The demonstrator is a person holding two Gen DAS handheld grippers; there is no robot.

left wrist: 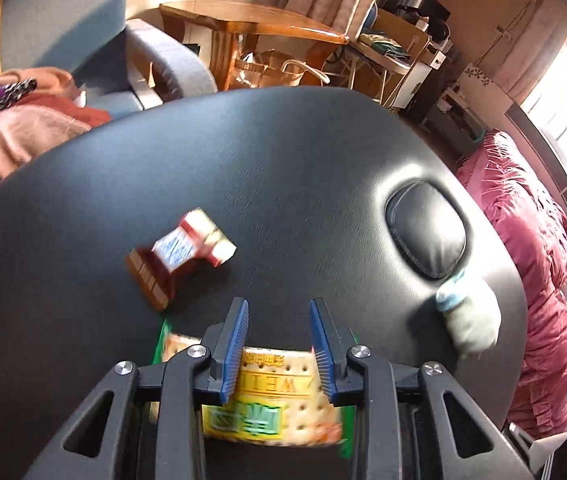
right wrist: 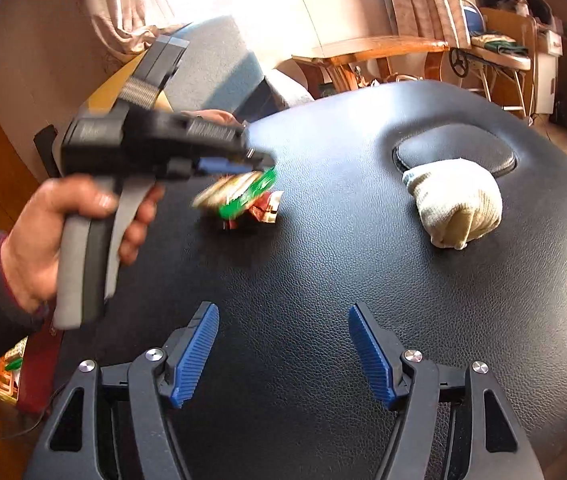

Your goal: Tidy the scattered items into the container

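Left tool [left wrist: 279,312] clamped on a green-edged cracker packet [left wrist: 275,400], blue pads [left wrist: 235,344] pressing its sides, packet sitting deep between the fingers and reaching back toward the camera. Seen from the right wrist view: same tool [right wrist: 259,164] pointing down over the black padded worktop [right wrist: 323,280], packet [right wrist: 239,192] hanging beneath it (blurred), bare hand [right wrist: 63,236] on the grey grip, dark sleeve at the wrist.

Right tool [right wrist: 283,320] standing wide, nothing between the pads, only bare worktop ahead of it.

Red-and-brown snack box [left wrist: 179,256] lying on the worktop [left wrist: 283,180], ahead and left of the left tool, clear of the pads. In the right wrist view the box [right wrist: 263,208] lies just behind and under the carried packet; touching or not, can't tell.

Rolled white sock [right wrist: 455,204] resting on the worktop at the right, just in front of an oval padded inset [right wrist: 455,144]. Left wrist view shows the sock [left wrist: 469,316] with a pale blue end, near the worktop's right edge, touching the inset's [left wrist: 423,232] lower rim.

Container: can't pick one out with confidence in either view.
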